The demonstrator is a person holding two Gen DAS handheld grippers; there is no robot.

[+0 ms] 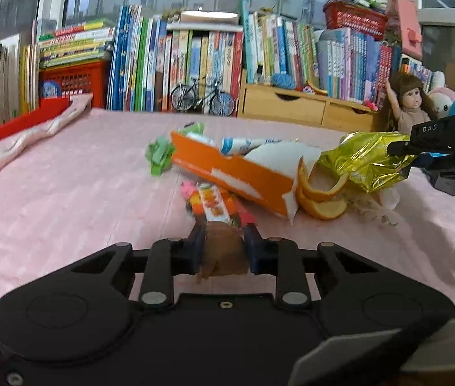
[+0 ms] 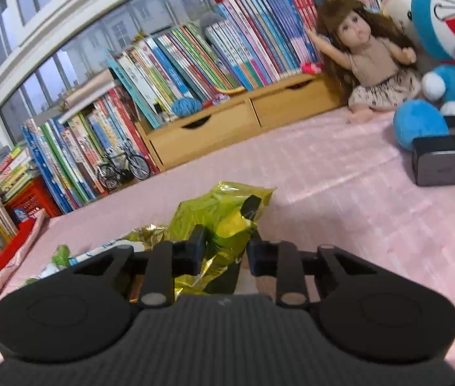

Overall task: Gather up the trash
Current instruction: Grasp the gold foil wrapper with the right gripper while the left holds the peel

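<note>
A heap of trash lies mid-table on the pink cloth (image 1: 66,199): a torn orange-and-white carton (image 1: 227,173), a green wrapper (image 1: 159,154), a blue-and-white wrapper (image 1: 240,144) and orange peel (image 1: 320,196). My left gripper (image 1: 224,241) is shut on a colourful snack wrapper (image 1: 214,206) with a brown part between the fingers. My right gripper (image 2: 224,241) is shut on a shiny gold-green foil bag (image 2: 224,215), held just right of the heap. In the left wrist view that foil bag (image 1: 365,157) hangs from the right gripper (image 1: 401,157).
Rows of books (image 1: 195,61), a red crate (image 1: 76,80), a toy bicycle (image 1: 201,96) and a wooden drawer unit (image 1: 304,106) line the back. A doll (image 2: 365,58), plush toys (image 2: 443,51) and a dark cube (image 2: 440,164) sit at the right. A red tray edge (image 1: 18,122) is at the left.
</note>
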